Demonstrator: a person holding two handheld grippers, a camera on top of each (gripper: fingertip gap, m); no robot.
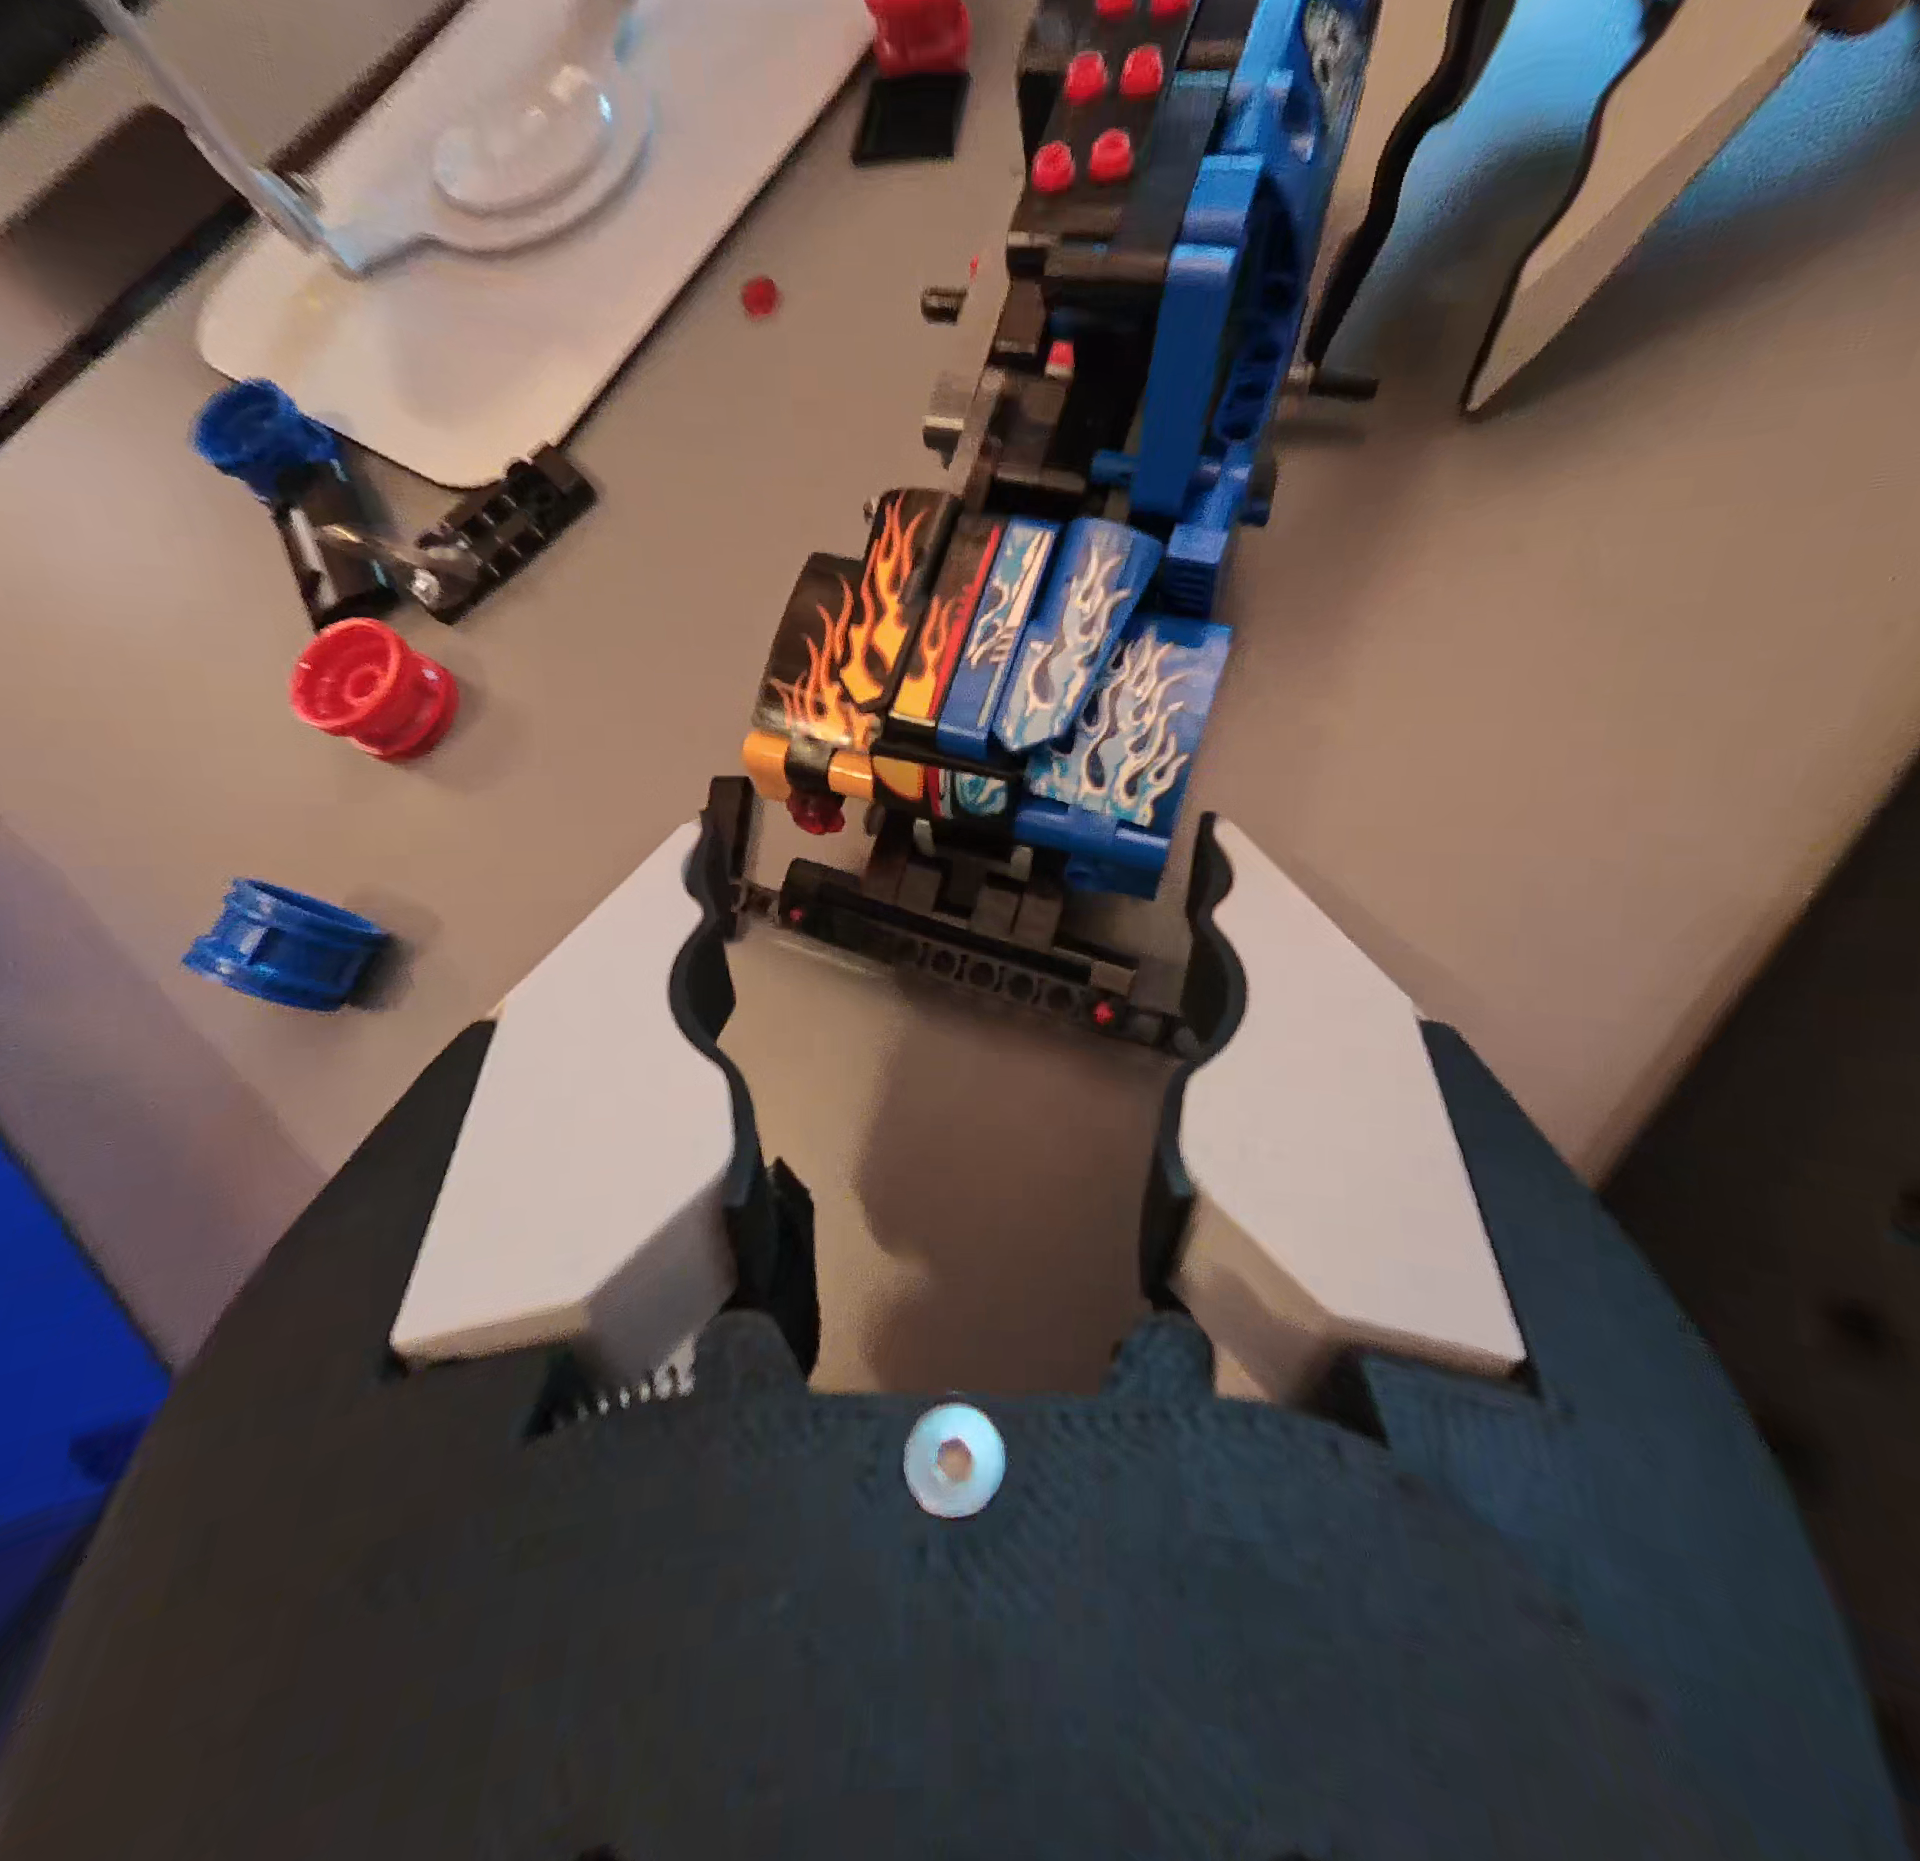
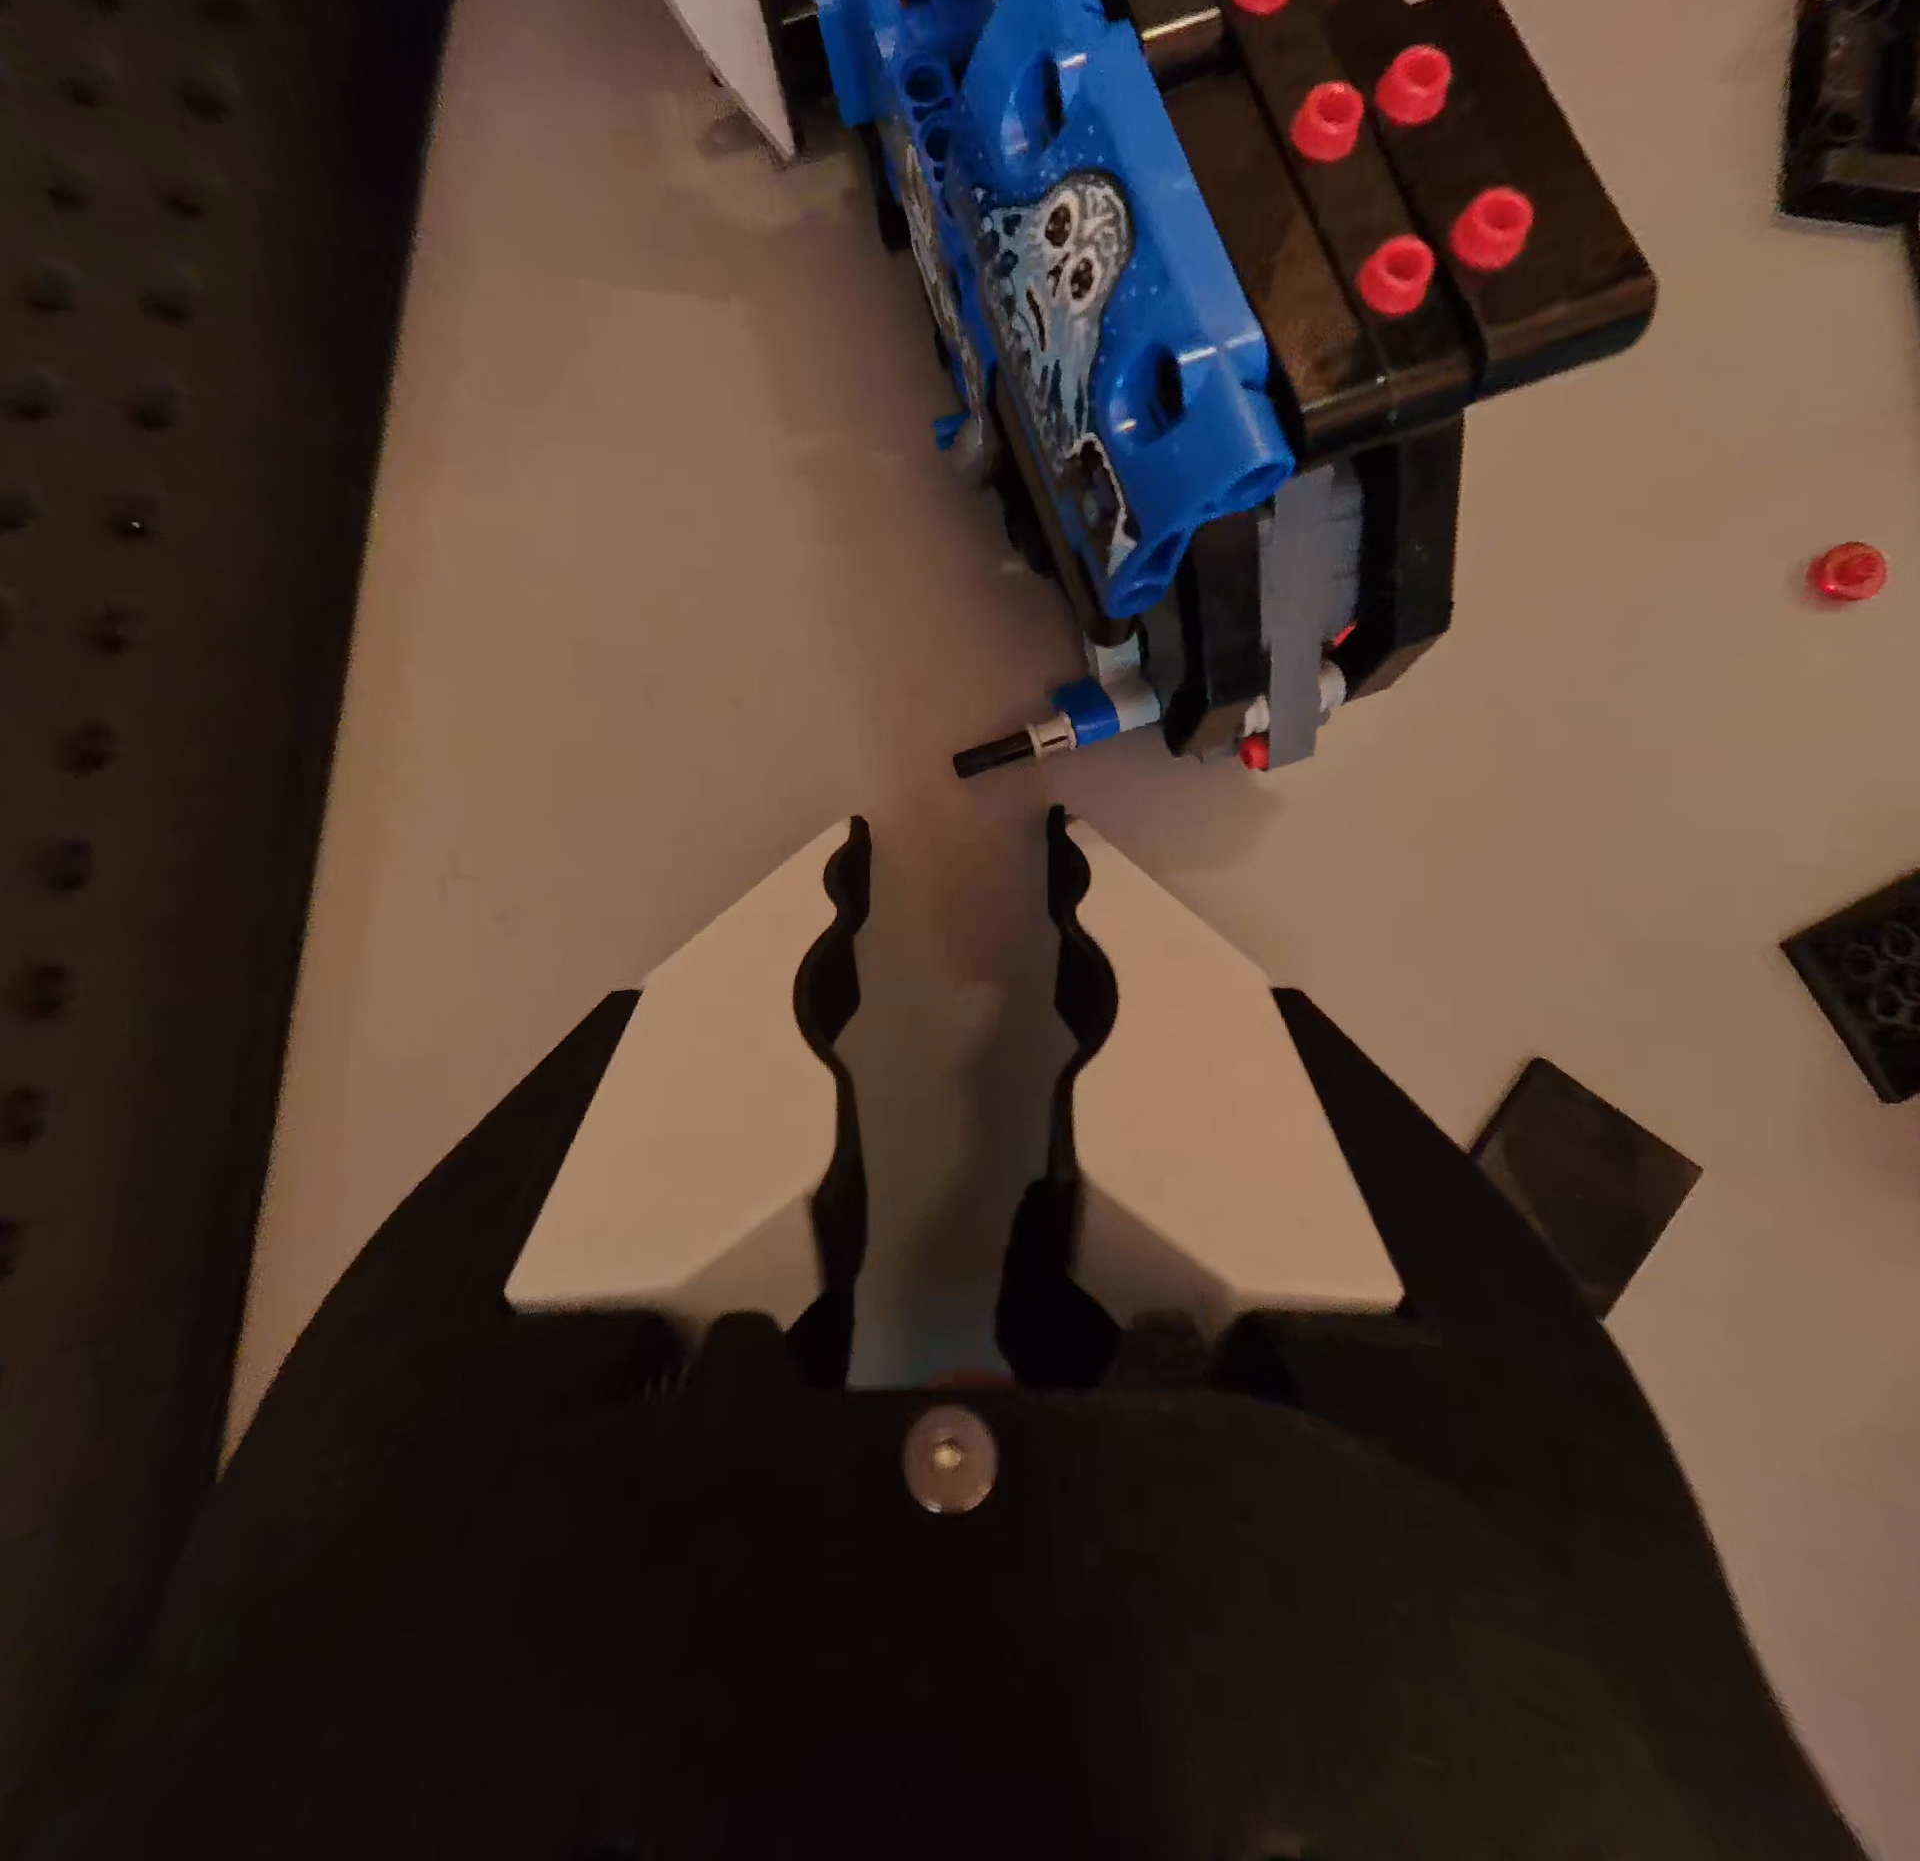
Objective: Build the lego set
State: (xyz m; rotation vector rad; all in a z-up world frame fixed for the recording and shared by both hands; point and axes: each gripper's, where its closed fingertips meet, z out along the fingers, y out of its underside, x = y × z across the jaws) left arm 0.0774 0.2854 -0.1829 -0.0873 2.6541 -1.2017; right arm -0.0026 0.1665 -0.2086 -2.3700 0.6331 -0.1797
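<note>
1. Lying lengthwise on the desk (image 1: 1455,772), the lego vehicle (image 1: 1039,668) is framed at its front bumper by the left hand-held gripper (image 1: 961,876), jaws apart, seemingly for steadying.
2. The right hand-held gripper (image 2: 956,824), slightly parted and empty, is aimed at the rear axle pin (image 2: 1013,749).
3. Loose wheel hubs (image 1: 369,684) are left beside it.

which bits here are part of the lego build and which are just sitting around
Part of the build:
- lego car
- red wheel hub
- blue wheel hub
- small red stud
- black axle sticking out of the car
- left tool, right tool

Just lying about:
- white mat
- clear stand
</note>
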